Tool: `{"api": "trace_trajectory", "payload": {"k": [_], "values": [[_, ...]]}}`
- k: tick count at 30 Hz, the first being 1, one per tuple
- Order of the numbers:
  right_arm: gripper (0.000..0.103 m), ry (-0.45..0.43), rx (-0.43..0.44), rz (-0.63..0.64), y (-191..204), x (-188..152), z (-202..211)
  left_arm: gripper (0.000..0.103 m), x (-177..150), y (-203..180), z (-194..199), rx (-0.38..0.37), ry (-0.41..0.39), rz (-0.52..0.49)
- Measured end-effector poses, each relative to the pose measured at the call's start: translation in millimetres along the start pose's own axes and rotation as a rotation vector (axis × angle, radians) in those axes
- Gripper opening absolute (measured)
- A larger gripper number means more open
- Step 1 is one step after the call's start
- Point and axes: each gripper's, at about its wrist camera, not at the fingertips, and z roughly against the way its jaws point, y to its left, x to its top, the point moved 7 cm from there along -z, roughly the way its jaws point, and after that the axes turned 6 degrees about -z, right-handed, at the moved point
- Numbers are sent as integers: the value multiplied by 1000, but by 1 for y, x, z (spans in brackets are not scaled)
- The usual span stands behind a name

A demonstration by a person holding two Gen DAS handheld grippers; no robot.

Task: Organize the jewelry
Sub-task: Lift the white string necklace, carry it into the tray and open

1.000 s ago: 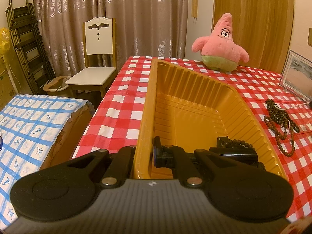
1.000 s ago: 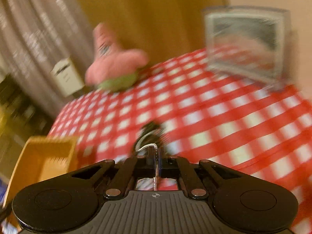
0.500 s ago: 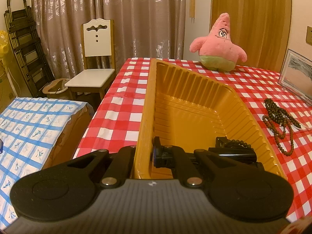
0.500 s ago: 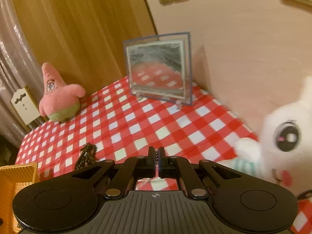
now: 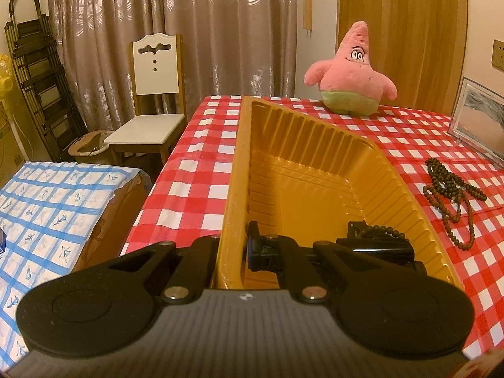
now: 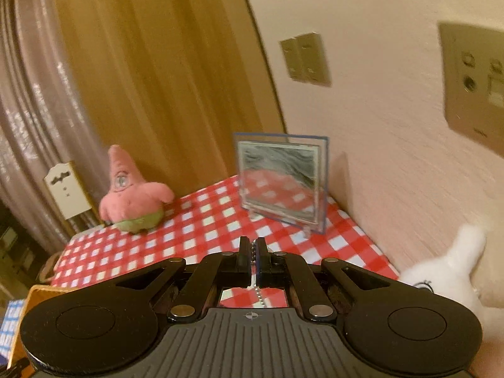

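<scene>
My left gripper (image 5: 234, 252) is shut on the near left wall of the yellow ribbed tray (image 5: 308, 195), one finger inside and one outside. Near the tray's front corner lie a black object (image 5: 375, 249) and a small bead bracelet (image 5: 381, 229). A dark bead necklace (image 5: 450, 195) lies on the red checked cloth to the right of the tray. My right gripper (image 6: 252, 245) is raised above the table, shut on a thin silver ball chain (image 6: 259, 296) that hangs down below the fingers. A corner of the tray (image 6: 34, 296) shows at that view's lower left.
A pink star plush (image 5: 349, 72) sits at the table's far edge. A glass picture frame (image 6: 280, 182) stands by the wall, and a white plush (image 6: 447, 271) lies at the right. A white chair (image 5: 151, 107) and a blue-checked covered box (image 5: 47, 204) stand left of the table.
My right gripper has lifted up off the table with the silver chain, and its view has swung toward the wall and the picture frame. The left gripper and the tray have stayed put.
</scene>
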Motion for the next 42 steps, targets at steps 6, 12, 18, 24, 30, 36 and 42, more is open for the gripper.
{"api": "trace_trajectory", "payload": {"k": [6,12,18,24,30,36,42], "values": [[2,59,79,67,35,3,4,3,1,-1,1,-2,-3,-1],[2,123,194,198,86,-1,9,3,2,-1,1,-3,-4,-1],[2,172,318,368,148,-13,14,3,2,-1,2,-2,-3,-4],[2,219,441,485,203,-33,11,3,1,-2,1,-6,-6,-5],[2,264,569,553,257,-60,1,3,1,-2,1,-7,-6,-4],[2,312,665,590,309,-90,-17,3,1,-3,2,-6,-5,-4],[2,383,705,616,347,-122,-38,3,1,-2,2,-8,-4,4]]}}
